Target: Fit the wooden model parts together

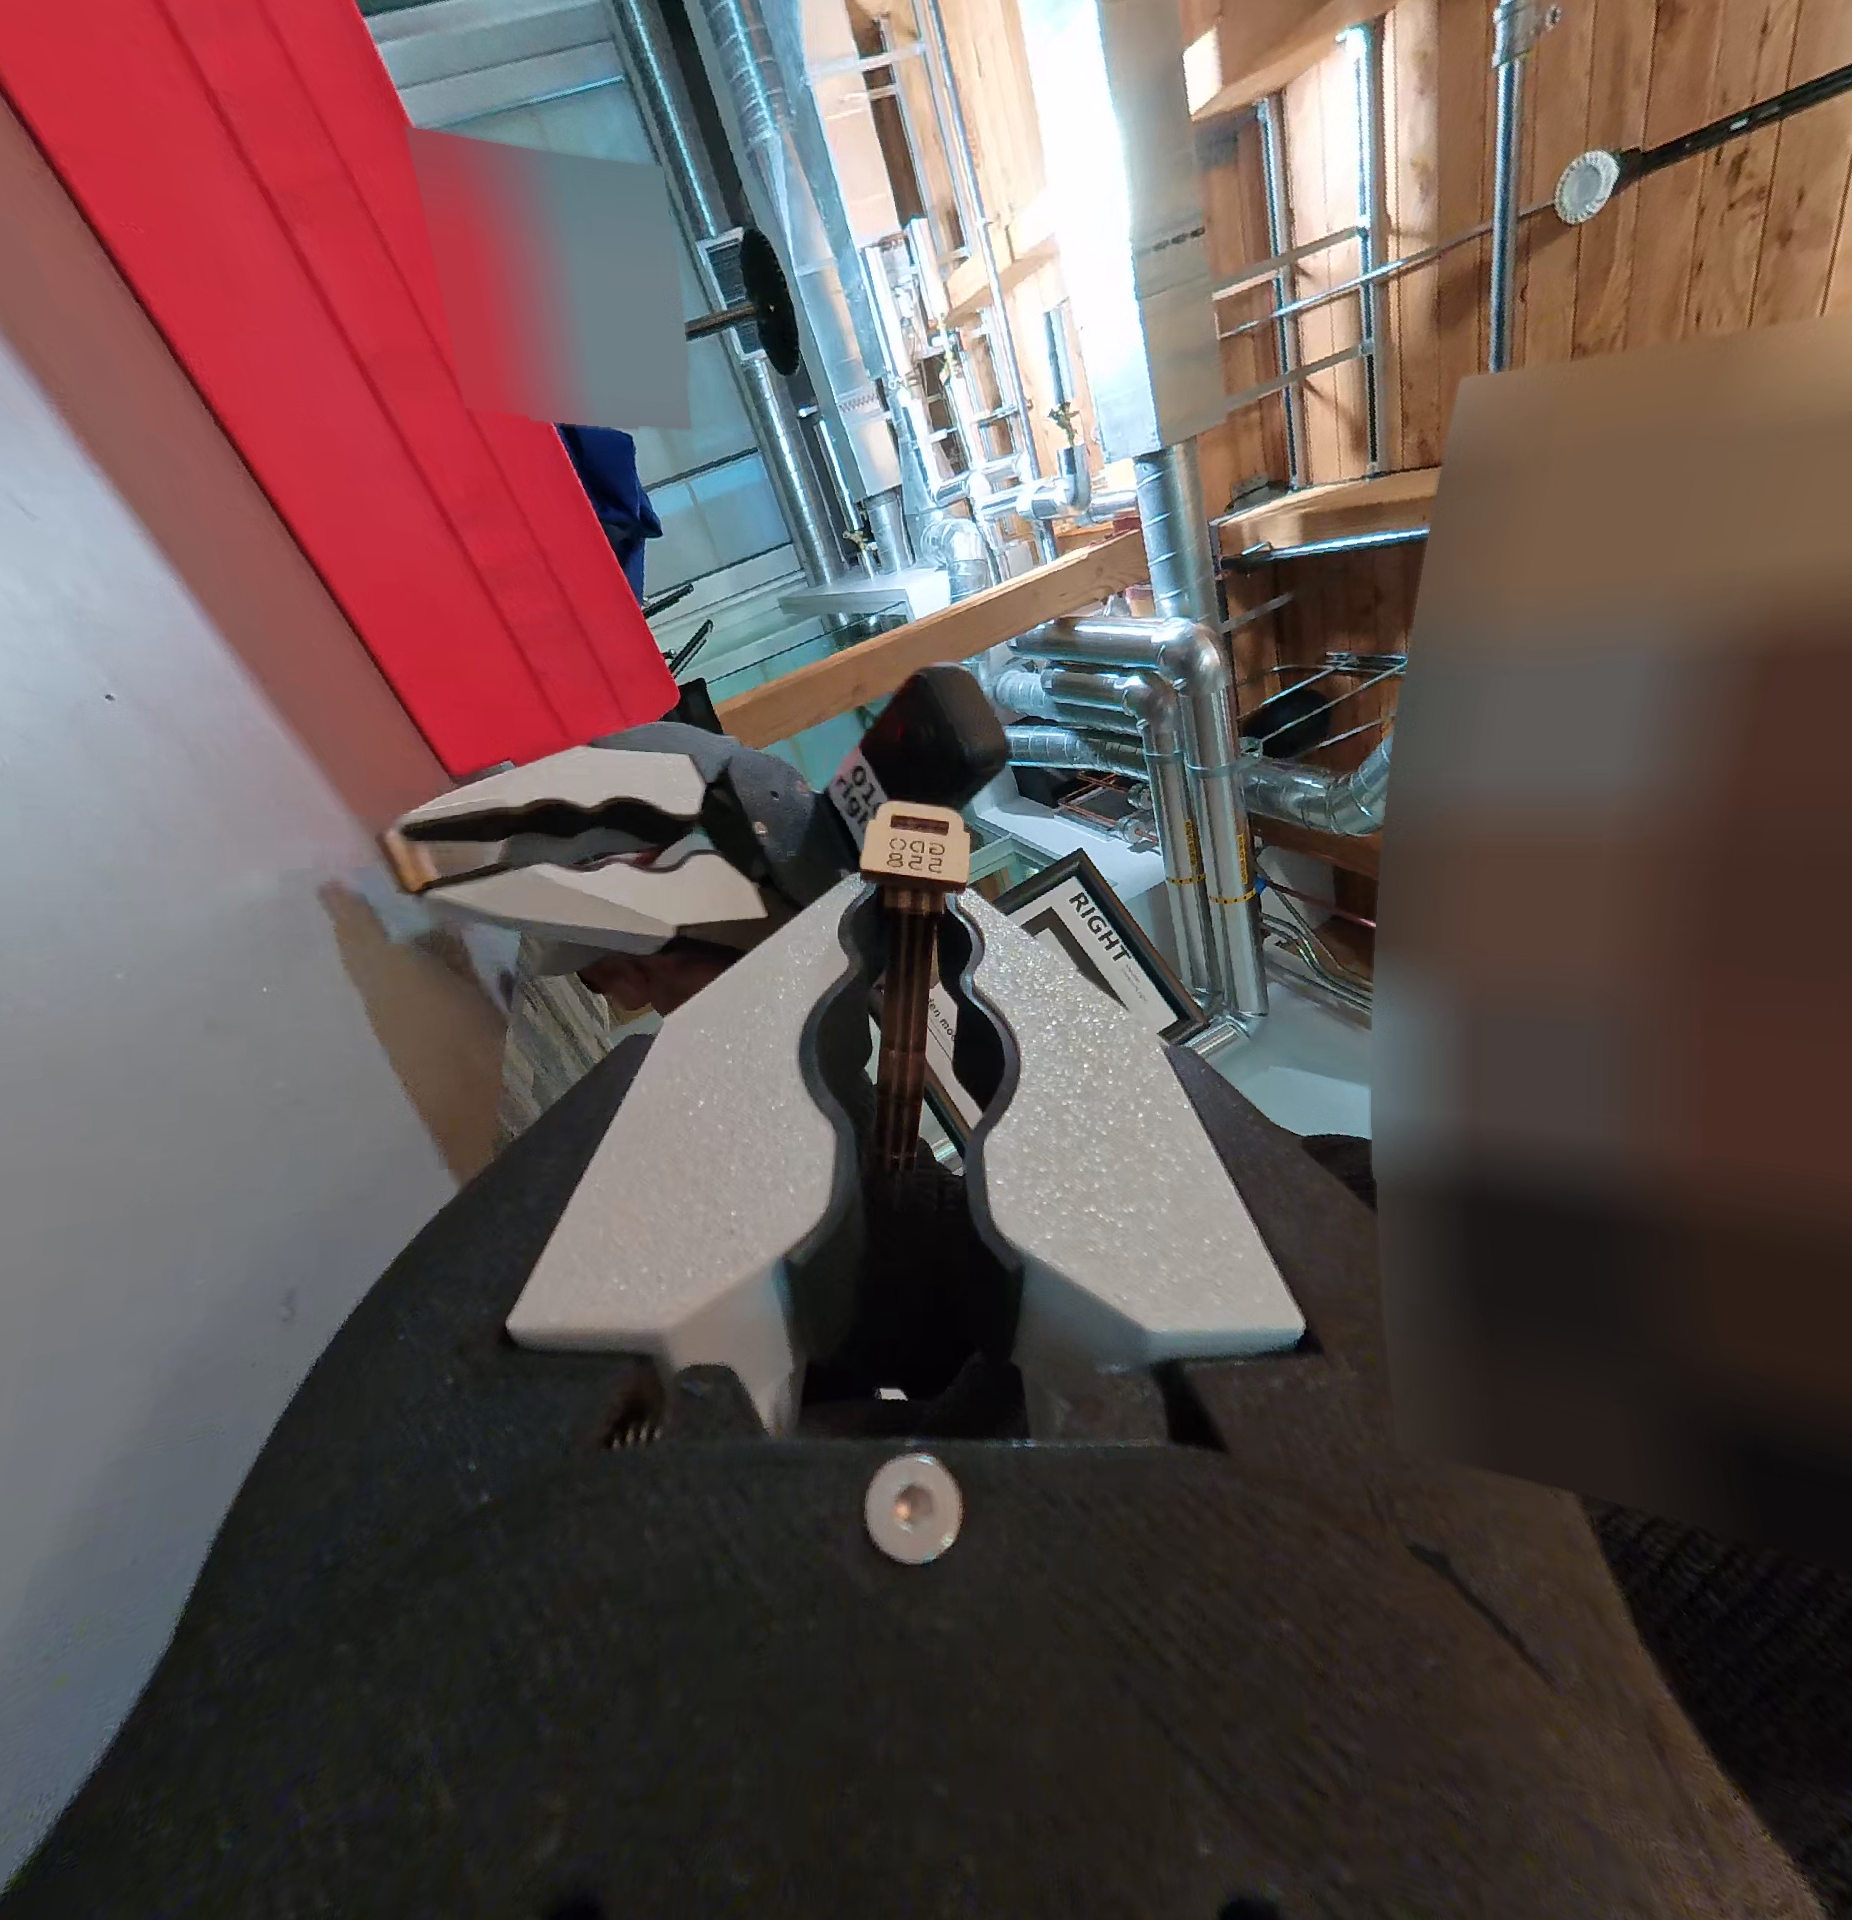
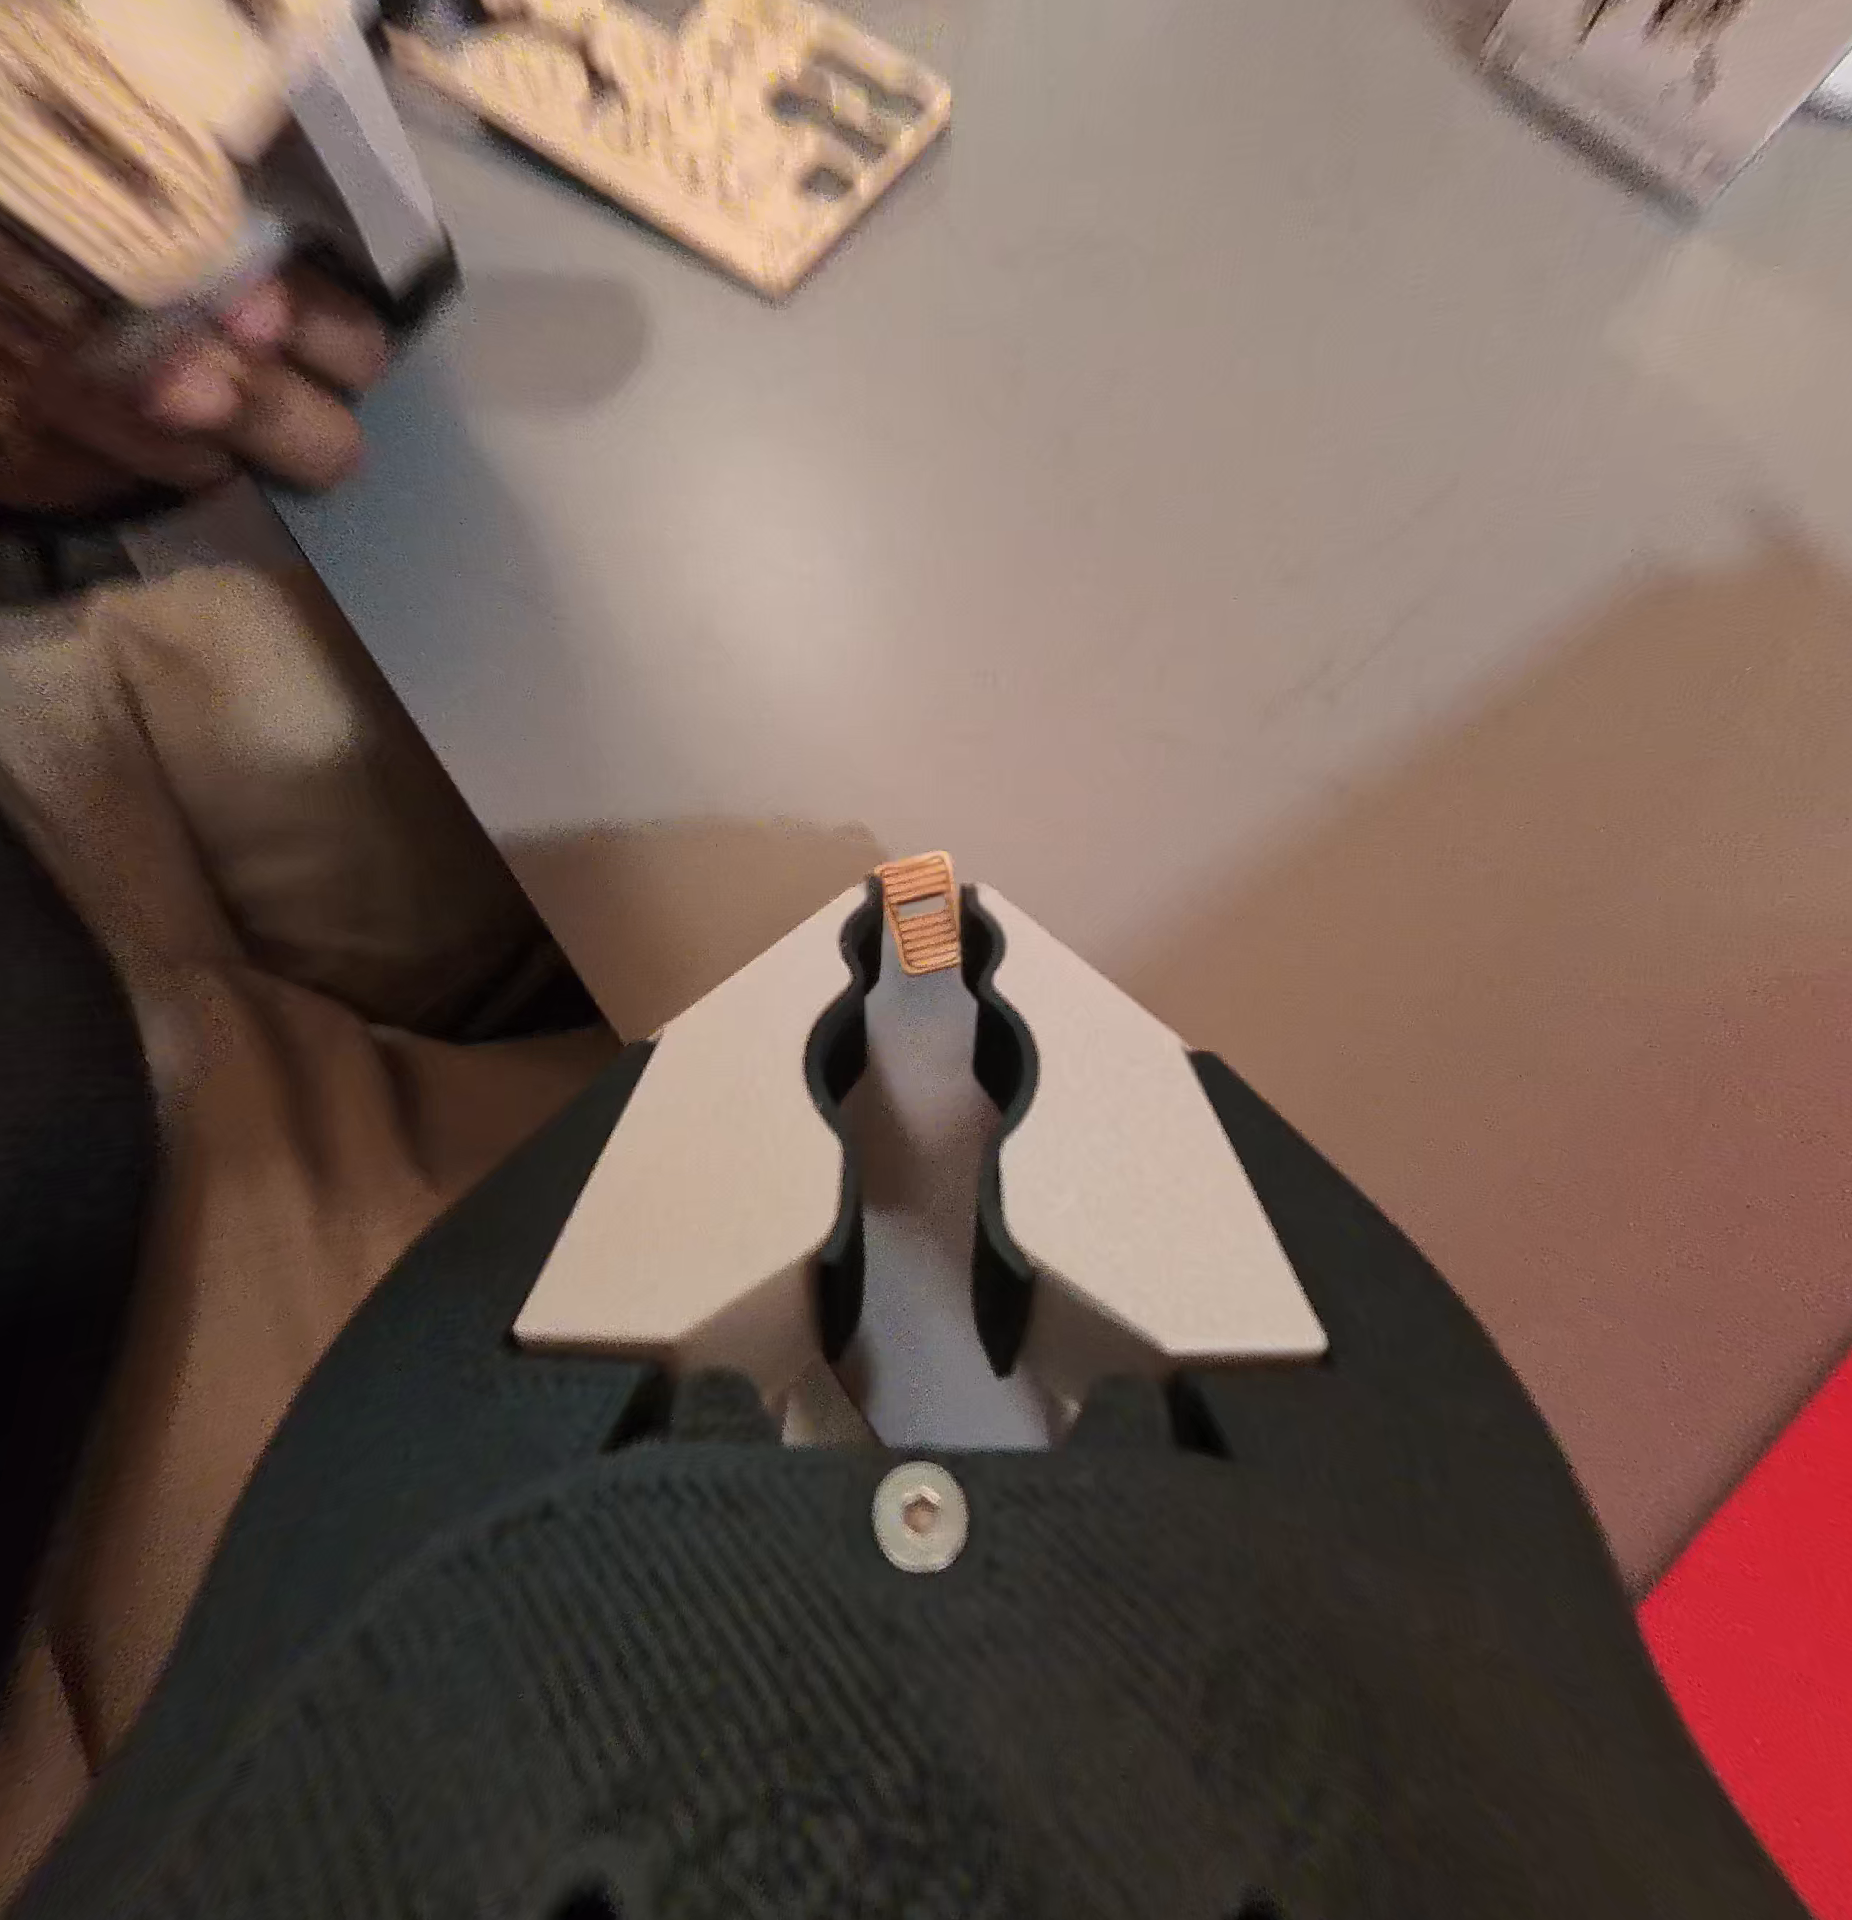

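Observation:
In the left wrist view my left gripper (image 1: 909,909) is shut on a flat layered wooden part (image 1: 906,1039), seen edge-on, with a pale engraved end (image 1: 915,852) sticking out past the fingertips. My right gripper (image 1: 589,847) shows to the left of it, apart, with a small wooden piece (image 1: 408,860) pinched at its tip. In the right wrist view my right gripper (image 2: 917,899) is shut on that small ribbed wooden piece (image 2: 922,914), held above the grey table (image 2: 1109,468). The left gripper (image 2: 366,156) with its wooden part (image 2: 80,156) is blurred at the top left.
A wooden sheet with cut-outs (image 2: 693,114) lies on the table at the back. A hand (image 2: 174,405) holds the left gripper. A framed card (image 1: 1098,966) and a red panel (image 1: 330,364) stand nearby. A red surface (image 2: 1784,1610) is at the lower right.

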A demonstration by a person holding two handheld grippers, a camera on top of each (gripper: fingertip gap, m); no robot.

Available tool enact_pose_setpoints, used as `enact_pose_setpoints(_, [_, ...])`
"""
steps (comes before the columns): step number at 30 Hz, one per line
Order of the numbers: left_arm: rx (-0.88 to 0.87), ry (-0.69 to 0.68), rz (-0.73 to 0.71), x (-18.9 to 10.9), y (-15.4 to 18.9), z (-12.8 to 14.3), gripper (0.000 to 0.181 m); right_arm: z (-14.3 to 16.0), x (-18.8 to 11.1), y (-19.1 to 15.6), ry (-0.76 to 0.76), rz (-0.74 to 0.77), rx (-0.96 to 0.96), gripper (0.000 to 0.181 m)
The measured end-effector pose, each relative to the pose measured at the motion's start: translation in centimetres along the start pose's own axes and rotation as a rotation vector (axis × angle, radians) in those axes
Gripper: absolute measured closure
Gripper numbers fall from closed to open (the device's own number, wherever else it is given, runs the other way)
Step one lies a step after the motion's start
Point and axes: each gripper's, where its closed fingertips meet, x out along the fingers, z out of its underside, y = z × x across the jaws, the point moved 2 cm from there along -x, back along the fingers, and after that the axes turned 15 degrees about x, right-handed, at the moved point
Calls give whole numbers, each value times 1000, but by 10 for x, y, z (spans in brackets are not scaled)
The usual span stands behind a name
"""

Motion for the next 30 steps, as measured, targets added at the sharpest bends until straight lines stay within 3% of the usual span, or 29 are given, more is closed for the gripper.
enact_pose_setpoints(1, [6, -2, 0, 0, 0, 0, 175, -10, -5, -4, 59, -5, 9, 167])
enact_pose_setpoints(3, [26, -4, 6, 0, 3, 0, 174, -39, -23, -21, 236, -88, 106, 168])
enact_pose_setpoints(6, [113, -2, 11, 1, 9, -2, 174, -77, -53, -55, 467, -356, 399, 168])
enact_pose_setpoints(9, [258, -36, -27, 2, 15, -3, 174, -84, -52, -74, 489, -519, 596, 168])
enact_pose_setpoints(13, [413, -111, -75, 5, 19, 2, 175, -85, -44, -89, 458, -667, 696, 168])
enact_pose_setpoints(30, [629, -210, -88, 8, 28, 8, 175, -84, -45, -98, 464, -690, 628, 168])
